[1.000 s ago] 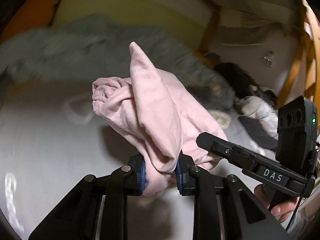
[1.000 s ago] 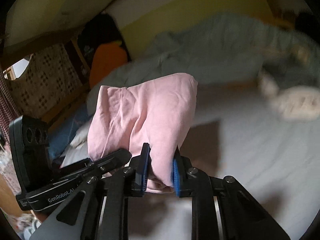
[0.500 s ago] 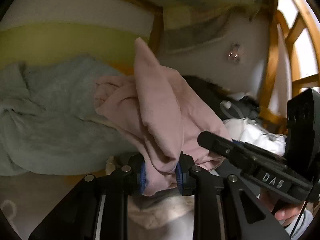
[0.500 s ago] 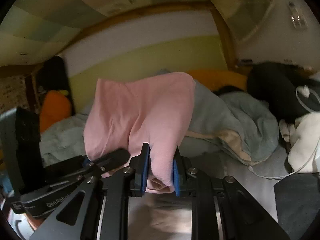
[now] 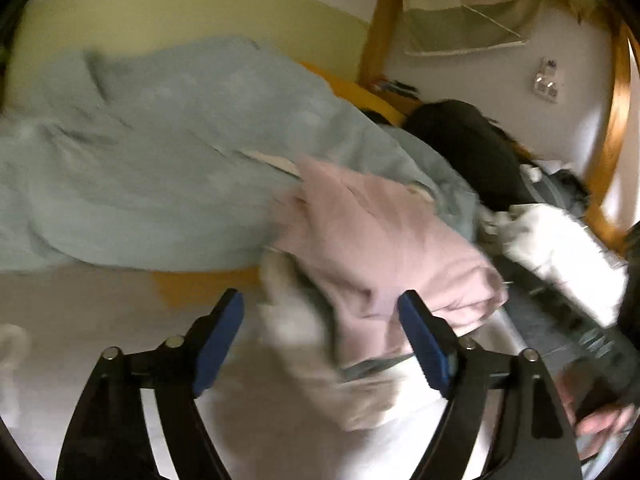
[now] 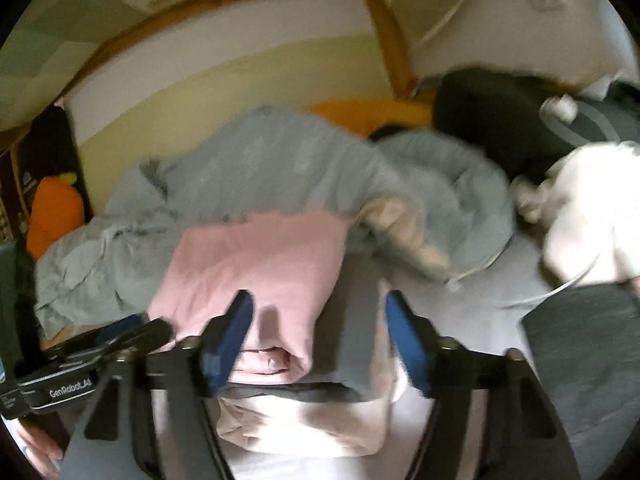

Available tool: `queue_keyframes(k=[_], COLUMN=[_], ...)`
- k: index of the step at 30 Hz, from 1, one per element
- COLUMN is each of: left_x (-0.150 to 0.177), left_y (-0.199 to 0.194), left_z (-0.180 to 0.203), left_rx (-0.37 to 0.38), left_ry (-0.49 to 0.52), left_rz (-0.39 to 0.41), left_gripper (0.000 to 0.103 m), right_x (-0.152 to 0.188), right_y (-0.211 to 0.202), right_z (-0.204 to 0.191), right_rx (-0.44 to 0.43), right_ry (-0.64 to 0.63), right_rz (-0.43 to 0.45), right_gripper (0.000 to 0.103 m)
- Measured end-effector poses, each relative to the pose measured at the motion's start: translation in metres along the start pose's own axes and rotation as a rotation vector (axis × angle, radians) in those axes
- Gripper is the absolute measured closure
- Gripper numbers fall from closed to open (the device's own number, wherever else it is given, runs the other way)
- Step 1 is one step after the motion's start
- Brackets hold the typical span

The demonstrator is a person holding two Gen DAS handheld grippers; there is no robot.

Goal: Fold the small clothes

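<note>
Pink garment (image 6: 256, 264) lies folded on top of a stack of folded clothes (image 6: 304, 420) on the bed (image 6: 492, 304), just in front of the rumpled blue blanket (image 6: 256, 168). Left claw (image 5: 320, 336) and right claw (image 6: 318, 332) both opening, jaws wide, pads clear of the cloth. Both views motion-blurred.

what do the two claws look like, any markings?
Both are matte black linkage arms with silver pivot pins and blue pads. The left claw shows white "GenRobot.AI" lettering on its body in the right wrist view. The right claw matches.
</note>
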State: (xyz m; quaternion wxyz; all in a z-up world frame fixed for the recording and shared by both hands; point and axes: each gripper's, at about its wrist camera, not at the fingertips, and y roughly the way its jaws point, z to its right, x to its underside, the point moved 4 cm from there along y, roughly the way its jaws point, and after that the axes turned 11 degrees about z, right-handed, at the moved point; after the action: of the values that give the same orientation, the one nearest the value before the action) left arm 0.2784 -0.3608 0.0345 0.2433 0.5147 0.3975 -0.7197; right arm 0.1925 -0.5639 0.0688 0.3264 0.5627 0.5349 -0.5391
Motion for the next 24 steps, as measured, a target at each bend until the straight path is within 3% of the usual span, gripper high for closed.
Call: queue_keyframes(k=[1, 2, 4, 10, 17, 24], left_x=[-0.002, 0.000, 0.003, 0.024, 0.075, 0.082], left_y=[-0.012, -0.030, -0.056, -0.096, -0.108, -0.114], left_z=[0.002, 0.002, -0.002, -0.017, -0.018, -0.011], left_rx=[-0.039, -0.069, -0.123, -0.211, -0.309, -0.354], left_ry=[0.041, 0.081, 0.105, 0.062, 0.104, 0.133], left_rz=[0.049, 0.104, 0.179, 0.233, 0.304, 0.359], left_gripper=[0.006, 0.000, 0.000, 0.000, 0.000, 0.000], right_x=[-0.002, -0.003, -0.003, 0.006, 0.048, 0.069], right_y=[-0.008, -0.017, -0.032, -0.066, -0.071, -0.070], right_z=[0.000, -0.002, -0.001, -0.005, -0.013, -0.042], right_rx=[0.005, 0.011, 0.020, 0.036, 0.007, 0.006], right_ry=[-0.022, -0.044, -0.076, -0.087, -0.107, -0.251], right_rz=[0.018, 0.033, 0.043, 0.093, 0.181, 0.191], right_gripper=[0.010, 0.009, 0.000, 0.000, 0.000, 0.000])
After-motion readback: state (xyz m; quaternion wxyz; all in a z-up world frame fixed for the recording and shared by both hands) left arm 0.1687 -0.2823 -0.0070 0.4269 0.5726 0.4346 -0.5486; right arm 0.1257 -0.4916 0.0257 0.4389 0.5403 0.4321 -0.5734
